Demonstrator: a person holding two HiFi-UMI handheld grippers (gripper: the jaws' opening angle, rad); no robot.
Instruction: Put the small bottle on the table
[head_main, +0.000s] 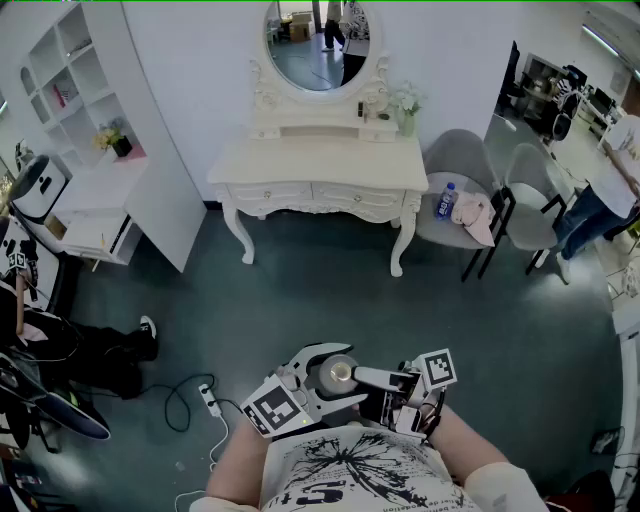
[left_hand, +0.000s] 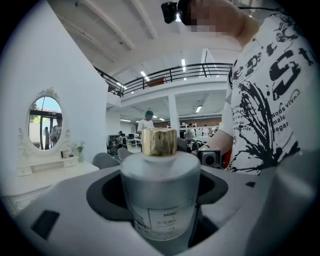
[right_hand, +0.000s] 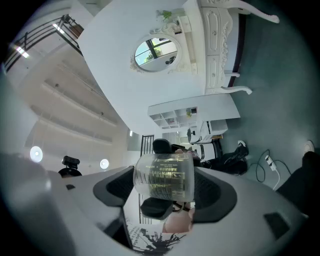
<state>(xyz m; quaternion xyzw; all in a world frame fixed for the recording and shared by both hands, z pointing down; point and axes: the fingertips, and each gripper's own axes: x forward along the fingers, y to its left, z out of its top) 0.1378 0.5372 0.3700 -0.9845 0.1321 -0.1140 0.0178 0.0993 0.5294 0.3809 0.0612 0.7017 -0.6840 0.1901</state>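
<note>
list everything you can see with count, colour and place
carved white dressing table: 1, white, far wall
oval mirror: 1, white frame, above table
padded grey chairs: 2, grey, right of table
clear plastic water bottle: 1, blue label, on chair nearest table
white shelf unit: 1, white, left wall
white power strip: 1, white, floor
bystanders: 2, dark-clothed left, light-topped right
gold-capped frosted grey glass bottle: 1, grey, in left gripper
gold-printed clear cylindrical container: 1, clear, in right gripper
left gripper: 1, white, shut on frosted bottle
right gripper: 1, white, shut on clear container
</note>
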